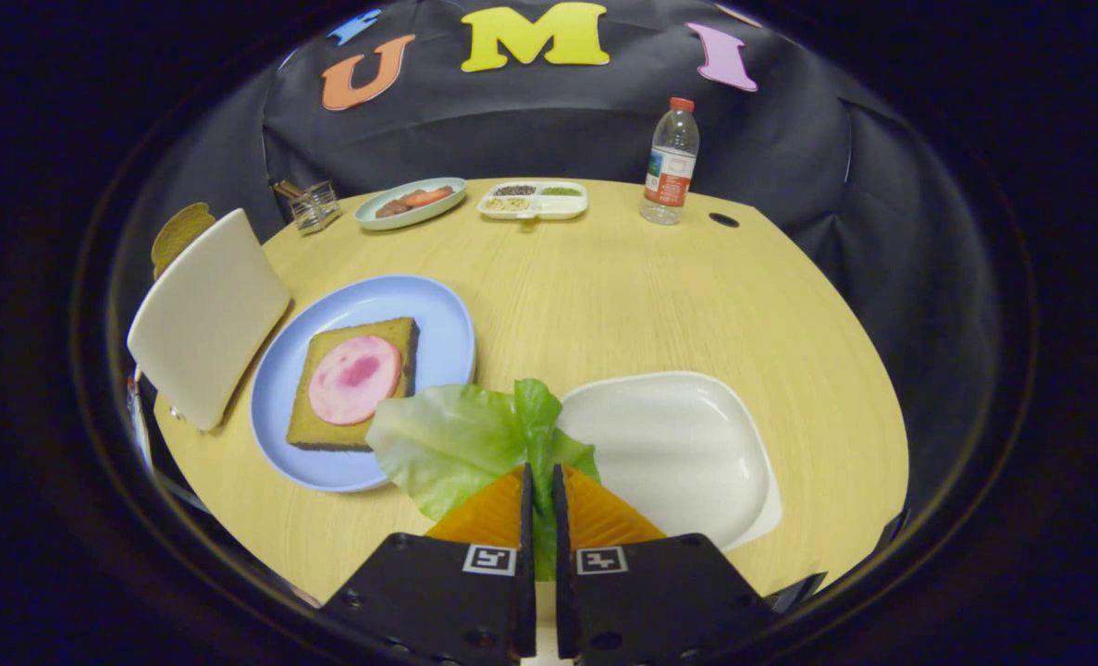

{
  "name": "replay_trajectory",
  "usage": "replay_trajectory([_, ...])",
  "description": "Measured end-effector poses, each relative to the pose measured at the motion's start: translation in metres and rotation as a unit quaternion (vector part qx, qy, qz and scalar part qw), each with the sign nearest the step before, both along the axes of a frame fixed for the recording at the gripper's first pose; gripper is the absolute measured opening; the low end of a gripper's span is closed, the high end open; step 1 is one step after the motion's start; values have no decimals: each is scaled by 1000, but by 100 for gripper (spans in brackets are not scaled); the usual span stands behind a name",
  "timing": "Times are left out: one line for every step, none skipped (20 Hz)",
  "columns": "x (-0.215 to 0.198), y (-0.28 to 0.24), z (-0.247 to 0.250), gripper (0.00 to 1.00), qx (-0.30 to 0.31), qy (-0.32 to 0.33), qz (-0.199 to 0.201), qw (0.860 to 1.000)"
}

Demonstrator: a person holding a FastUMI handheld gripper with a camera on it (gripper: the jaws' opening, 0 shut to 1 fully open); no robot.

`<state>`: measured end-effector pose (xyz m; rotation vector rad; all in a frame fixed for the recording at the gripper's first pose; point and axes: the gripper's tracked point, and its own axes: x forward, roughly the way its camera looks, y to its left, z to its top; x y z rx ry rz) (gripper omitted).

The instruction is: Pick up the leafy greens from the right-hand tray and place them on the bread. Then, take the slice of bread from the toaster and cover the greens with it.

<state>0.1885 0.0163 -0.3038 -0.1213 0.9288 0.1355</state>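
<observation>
Staged booth: black cloth wall; wooden table with dishes.

The tongs pinch the leafy greens between the blue plate and white tray.

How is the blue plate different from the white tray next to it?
The blue plate is round and light blue; the white tray is squarish with rounded corners. The blue plate carries a slice of bread topped with a pink round of meat, while the white tray lies bare. The leafy greens, pinched in the gripper, overlap both in this view. Both rest flat on the wooden table.
</observation>
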Motion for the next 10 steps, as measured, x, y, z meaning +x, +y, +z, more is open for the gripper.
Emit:
replay_trajectory([-1,1,1,10,-5,-2,5,1000])
replay_trajectory([-1,0,2,14,-15,-11,10,1000])
replay_trajectory([-2,0,3,14,-22,-13,13,1000])
replay_trajectory([-5,2,3,14,-25,-14,17,999])
replay_trajectory([-5,2,4,14,-32,-20,23,999])
replay_trajectory([-4,-1,1,14,-33,-22,16,999])
replay_trajectory([-7,2,2,1,-31,-20,22,999])
replay_trajectory([-7,3,3,1,-33,-19,26,999])
replay_trajectory([-9,2,6,1,-31,-23,21,999])
replay_trajectory([-12,4,10,1,-28,-31,24,999])
